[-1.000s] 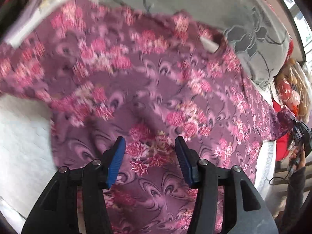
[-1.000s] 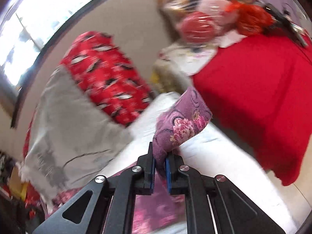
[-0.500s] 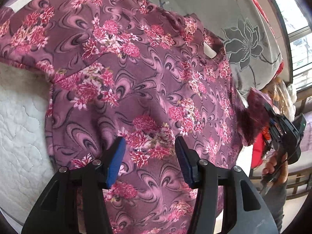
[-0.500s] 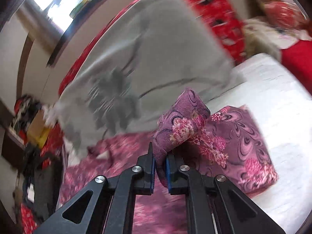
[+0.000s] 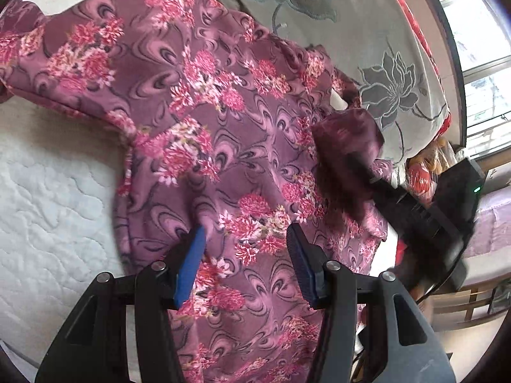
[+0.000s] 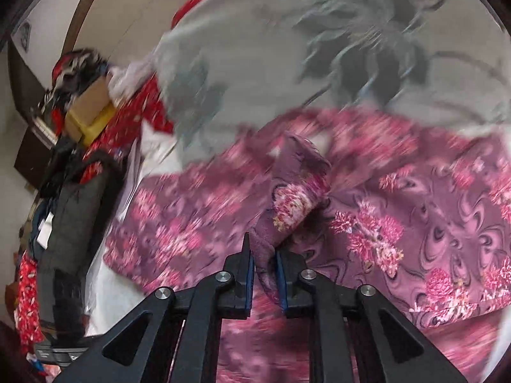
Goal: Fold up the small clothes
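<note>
A purple floral shirt (image 5: 198, 102) lies spread on a white quilted mattress (image 5: 48, 198). My left gripper (image 5: 244, 249) is open and hovers over the shirt's lower middle, empty. My right gripper (image 6: 264, 263) is shut on the shirt's sleeve end (image 6: 293, 191) and holds it folded over the shirt body (image 6: 431, 217). In the left wrist view the right gripper (image 5: 367, 172) comes in from the right with the sleeve (image 5: 345, 134) above the shirt's chest.
A grey blanket with a flower pattern (image 5: 351, 32) lies behind the shirt, also in the right wrist view (image 6: 319, 48). Red bedding (image 6: 137, 115), boxes (image 6: 92, 108) and dark clothes (image 6: 70, 191) pile at the left. A window (image 5: 485, 63) is at the right.
My right gripper has swung the sleeve inward from the bed's edge over the shirt body. The left gripper stayed open over the shirt, with the view shifting slightly.
</note>
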`<state>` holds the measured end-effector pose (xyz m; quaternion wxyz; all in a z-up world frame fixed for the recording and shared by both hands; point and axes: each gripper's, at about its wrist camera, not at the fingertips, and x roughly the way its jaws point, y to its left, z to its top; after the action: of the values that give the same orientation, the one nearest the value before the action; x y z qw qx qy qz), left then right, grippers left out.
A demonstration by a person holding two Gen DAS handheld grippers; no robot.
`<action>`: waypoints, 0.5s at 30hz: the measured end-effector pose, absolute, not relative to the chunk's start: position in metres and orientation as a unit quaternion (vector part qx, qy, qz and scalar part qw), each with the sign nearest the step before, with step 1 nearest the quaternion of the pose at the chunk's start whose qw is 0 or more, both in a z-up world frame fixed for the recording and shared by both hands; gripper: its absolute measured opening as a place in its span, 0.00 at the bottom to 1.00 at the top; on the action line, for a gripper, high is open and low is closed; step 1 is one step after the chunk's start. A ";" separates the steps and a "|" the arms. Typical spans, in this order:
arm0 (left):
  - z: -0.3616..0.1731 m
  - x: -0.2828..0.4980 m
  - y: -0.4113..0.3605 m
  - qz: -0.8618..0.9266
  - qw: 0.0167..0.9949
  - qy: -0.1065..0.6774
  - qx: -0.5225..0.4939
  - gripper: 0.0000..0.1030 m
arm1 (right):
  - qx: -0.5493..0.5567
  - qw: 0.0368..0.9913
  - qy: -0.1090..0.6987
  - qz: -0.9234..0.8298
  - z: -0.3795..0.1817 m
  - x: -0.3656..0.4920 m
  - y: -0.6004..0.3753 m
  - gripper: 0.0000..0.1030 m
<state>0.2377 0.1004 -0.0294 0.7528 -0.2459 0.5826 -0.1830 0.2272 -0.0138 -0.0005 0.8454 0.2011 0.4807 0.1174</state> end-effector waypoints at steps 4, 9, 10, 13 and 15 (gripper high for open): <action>-0.025 0.242 0.097 -0.187 0.754 0.580 -0.244 0.50 | 0.191 0.817 0.526 0.137 -0.026 0.210 0.009 0.38; -0.019 0.256 0.060 -0.202 0.758 0.581 -0.217 0.50 | 0.208 0.825 0.508 0.135 -0.012 0.169 -0.021 0.42; -0.019 0.260 0.051 -0.206 0.756 0.583 -0.213 0.50 | 0.215 0.826 0.505 0.128 -0.010 0.163 -0.034 0.43; -0.026 0.278 0.019 -0.205 0.749 0.599 -0.196 0.50 | 0.251 0.830 0.489 0.099 -0.002 0.140 -0.079 0.43; -0.031 0.290 0.006 -0.188 0.747 0.608 -0.193 0.50 | 0.272 0.833 0.476 0.075 0.000 0.127 -0.107 0.43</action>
<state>0.2897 0.0057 -0.0310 0.7465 -0.1935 0.6081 -0.1883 0.1270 -0.1066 0.0005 0.8331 0.2717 0.4759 0.0754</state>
